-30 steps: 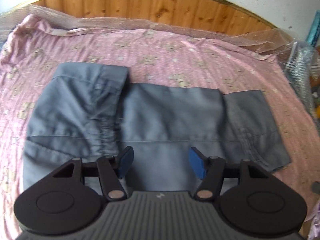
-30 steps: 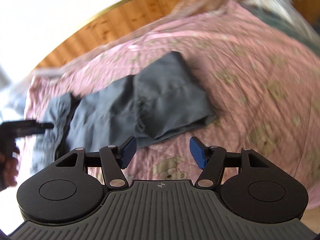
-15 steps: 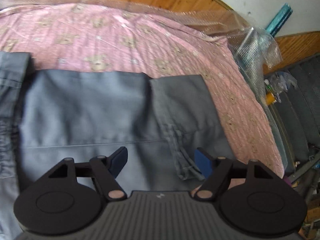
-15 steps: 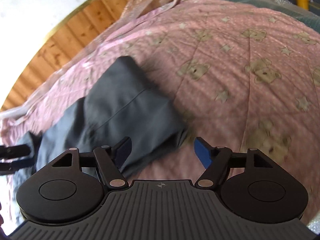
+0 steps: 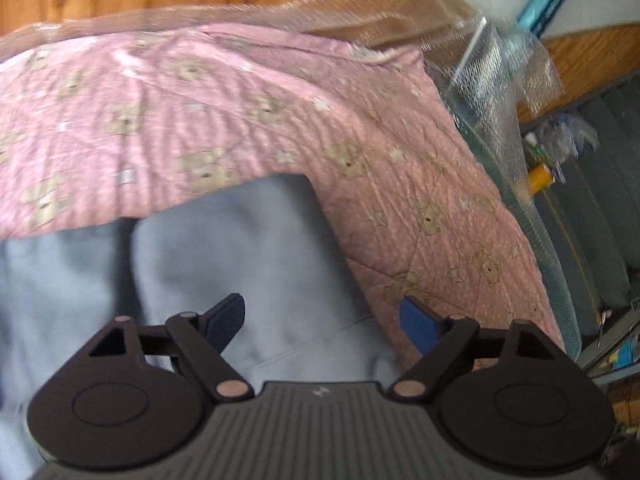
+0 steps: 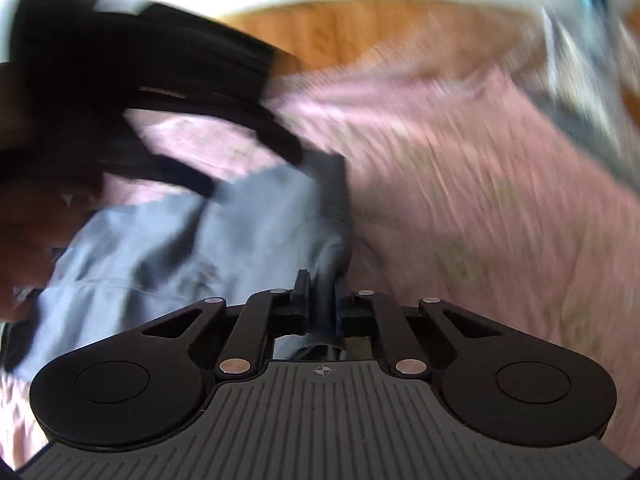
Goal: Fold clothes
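Below me is a bed [image 5: 360, 128] spread with a pink quilt printed with little bears and stars. Lying directly on it is a grey-blue garment [image 5: 248, 248], folded, filling my left camera from about 6 to 9 o'clock; its far corner points toward 12. Clear crinkled plastic [image 5: 500, 92] drapes the bed's edge at about 2 o'clock.

No text, label, brand or number can be read in either view. The only sign is a small cross-shaped mark moulded on the body of the left gripper [image 5: 322, 312], and a similar crosshair mark on the body of the right gripper [image 6: 321, 308]. The bedspread [image 5: 280, 120] has printed bears and stars, no letters.
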`<state>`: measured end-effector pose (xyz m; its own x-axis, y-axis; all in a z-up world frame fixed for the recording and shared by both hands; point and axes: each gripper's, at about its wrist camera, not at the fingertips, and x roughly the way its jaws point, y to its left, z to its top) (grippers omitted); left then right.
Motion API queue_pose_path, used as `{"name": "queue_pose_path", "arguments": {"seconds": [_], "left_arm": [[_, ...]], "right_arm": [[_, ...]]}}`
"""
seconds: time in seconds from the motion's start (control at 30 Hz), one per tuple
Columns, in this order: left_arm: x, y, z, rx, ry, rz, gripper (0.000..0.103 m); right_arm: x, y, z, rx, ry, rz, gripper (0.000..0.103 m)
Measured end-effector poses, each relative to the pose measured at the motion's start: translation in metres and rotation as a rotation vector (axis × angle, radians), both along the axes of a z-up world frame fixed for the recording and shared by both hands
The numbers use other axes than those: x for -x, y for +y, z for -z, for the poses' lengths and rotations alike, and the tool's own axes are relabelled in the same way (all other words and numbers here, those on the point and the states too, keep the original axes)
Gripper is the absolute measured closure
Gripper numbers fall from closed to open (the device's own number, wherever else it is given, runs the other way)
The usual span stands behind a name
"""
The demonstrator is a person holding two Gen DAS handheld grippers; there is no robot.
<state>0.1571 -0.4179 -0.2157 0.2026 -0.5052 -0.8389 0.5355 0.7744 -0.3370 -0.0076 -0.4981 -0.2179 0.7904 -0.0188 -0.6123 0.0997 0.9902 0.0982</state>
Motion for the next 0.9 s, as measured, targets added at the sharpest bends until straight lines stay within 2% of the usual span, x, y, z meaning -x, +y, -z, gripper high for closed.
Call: {"name": "queue_pose_path", "arguments": {"seconds": [0.03,0.07,0.1,0.13,0.2,0.23,0.27,0.37,0.4,0.47,0.53,0.6,0.63,0.67,0.73,0.83,0.9], "left_arm": [[-0.001,-0.004,0.003,-0.015,0.001,0.013,0.017],[-0.003,-0.002,0.005,-0.023,-0.003,0.024,0.023],[-0.004,0.001,0.006,-0.029,-0.009,0.034,0.055],[-0.006,0.011,0.004,-0.021,-0.009,0.033,0.077],[-0.010,0.046,-0.002,0.014,-0.005,0.000,0.086],[-0.011,0.071,-0.006,0.038,-0.006,-0.036,0.087],[-0.012,0.096,-0.010,0.062,-0.006,-0.072,0.088],[-0.021,0.173,0.006,0.066,0.041,-0.193,0.088],[-0.025,0.199,0.012,0.065,0.059,-0.234,0.088],[-0.032,0.226,0.035,0.052,0.098,-0.261,0.088],[-0.034,0.237,0.051,0.035,0.106,-0.270,0.087],[-0.035,0.241,0.061,0.026,0.105,-0.270,0.087],[-0.035,0.243,0.066,0.022,0.104,-0.270,0.086],[-0.036,0.245,0.070,0.023,0.099,-0.267,0.085],[-0.036,0.248,0.075,0.032,0.094,-0.260,0.084],[-0.038,0.252,0.075,0.053,0.103,-0.255,0.080],[-0.034,0.257,0.066,0.056,0.100,-0.249,0.076]], "right_arm": [[0.000,0.007,-0.006,-0.004,-0.022,-0.030,0.096],[0.000,0.014,-0.011,-0.010,-0.044,-0.062,0.097],[-0.002,0.022,-0.015,-0.018,-0.065,-0.096,0.097],[-0.003,0.030,-0.019,-0.026,-0.084,-0.131,0.097],[-0.006,0.045,-0.023,-0.062,-0.115,-0.190,0.097],[-0.008,0.051,-0.025,-0.095,-0.129,-0.225,0.096],[-0.008,0.056,-0.027,-0.130,-0.146,-0.257,0.086],[-0.007,0.069,-0.034,-0.232,-0.175,-0.304,0.062],[-0.011,0.073,-0.032,-0.264,-0.157,-0.298,0.061],[-0.024,0.083,-0.016,-0.320,-0.075,-0.275,0.063],[-0.039,0.092,0.016,-0.345,0.059,-0.253,0.076],[-0.047,0.104,0.053,-0.319,0.221,-0.236,0.085],[-0.049,0.107,0.066,-0.311,0.270,-0.225,0.091],[-0.048,0.107,0.073,-0.315,0.277,-0.211,0.098],[-0.052,0.102,0.078,-0.357,0.314,-0.174,0.102],[-0.061,0.105,0.075,-0.344,0.367,-0.160,0.103],[-0.065,0.109,0.071,-0.317,0.398,-0.158,0.103]]}}
